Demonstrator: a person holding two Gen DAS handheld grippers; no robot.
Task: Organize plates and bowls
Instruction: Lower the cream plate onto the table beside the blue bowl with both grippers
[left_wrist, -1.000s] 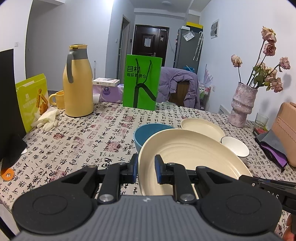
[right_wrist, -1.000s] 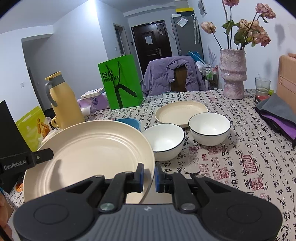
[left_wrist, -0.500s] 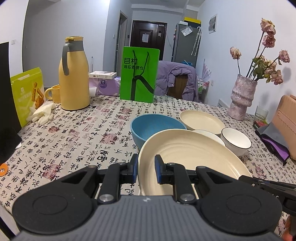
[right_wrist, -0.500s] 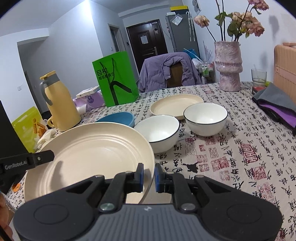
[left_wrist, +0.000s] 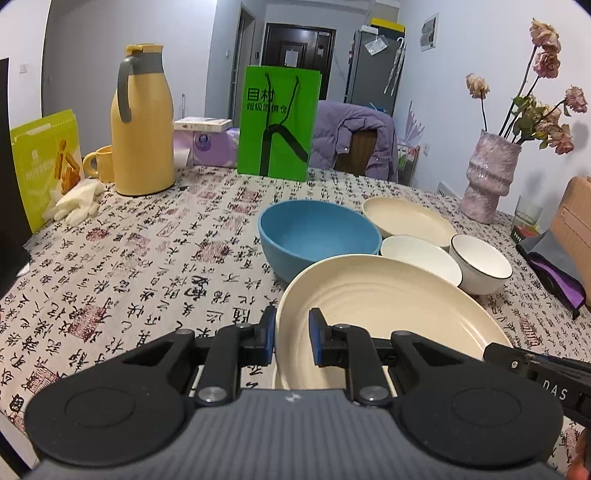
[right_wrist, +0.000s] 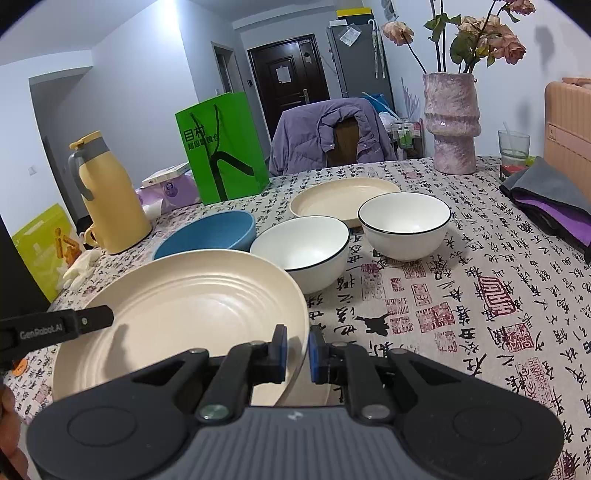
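A large cream plate (left_wrist: 388, 314) (right_wrist: 192, 314) is held by both grippers just above the table. My left gripper (left_wrist: 291, 338) is shut on its left rim. My right gripper (right_wrist: 296, 347) is shut on its right rim. Behind the plate are a blue bowl (left_wrist: 317, 236) (right_wrist: 210, 234), two white bowls with dark rims (right_wrist: 303, 251) (right_wrist: 404, 223) and a smaller cream plate (left_wrist: 406, 219) (right_wrist: 343, 195).
On the patterned tablecloth (left_wrist: 147, 258) stand a yellow jug (left_wrist: 142, 136), a yellow mug (left_wrist: 99, 162), a green bag (left_wrist: 279, 123) and a pink vase with dried flowers (right_wrist: 450, 122). A grey-purple cloth (right_wrist: 554, 199) lies at the right. White gloves (left_wrist: 75, 203) lie at the left.
Both grippers have come down toward the table with the large plate. The blue bowl and the white bowls now show more fully behind it.
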